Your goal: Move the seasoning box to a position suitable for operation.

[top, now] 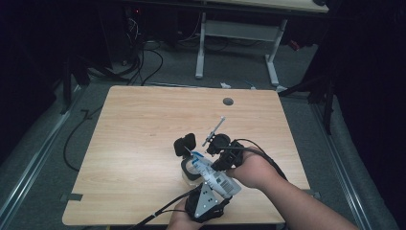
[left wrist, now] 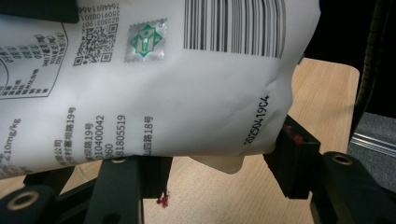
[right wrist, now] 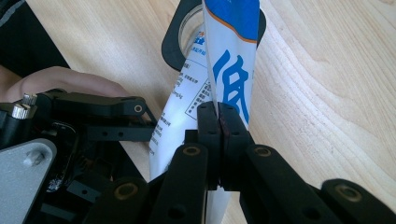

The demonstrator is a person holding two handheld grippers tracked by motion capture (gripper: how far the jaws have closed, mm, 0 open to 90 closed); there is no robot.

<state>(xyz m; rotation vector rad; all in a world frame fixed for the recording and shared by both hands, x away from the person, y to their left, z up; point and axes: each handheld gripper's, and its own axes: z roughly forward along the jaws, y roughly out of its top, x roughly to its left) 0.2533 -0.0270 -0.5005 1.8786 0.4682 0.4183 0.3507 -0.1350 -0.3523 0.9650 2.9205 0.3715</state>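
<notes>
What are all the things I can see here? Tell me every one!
bag: one, white and blue with a barcode, held tilted over the jar between both grippers
jar: one, clear glass, on the table under the bag's tip
lid: one, black, beside the jar
table: one, light wood, with a round hole near its far edge
desk: one, white legs, on the floor behind
left gripper: one, black, around the bag's bottom end
right gripper: one, black, pinching the bag's edge
hands: two, near edge

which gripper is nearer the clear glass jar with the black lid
Right. The right gripper pinches the white and blue pouch just beside the jar; the left gripper holds the pouch's lower end, farther off.
</notes>
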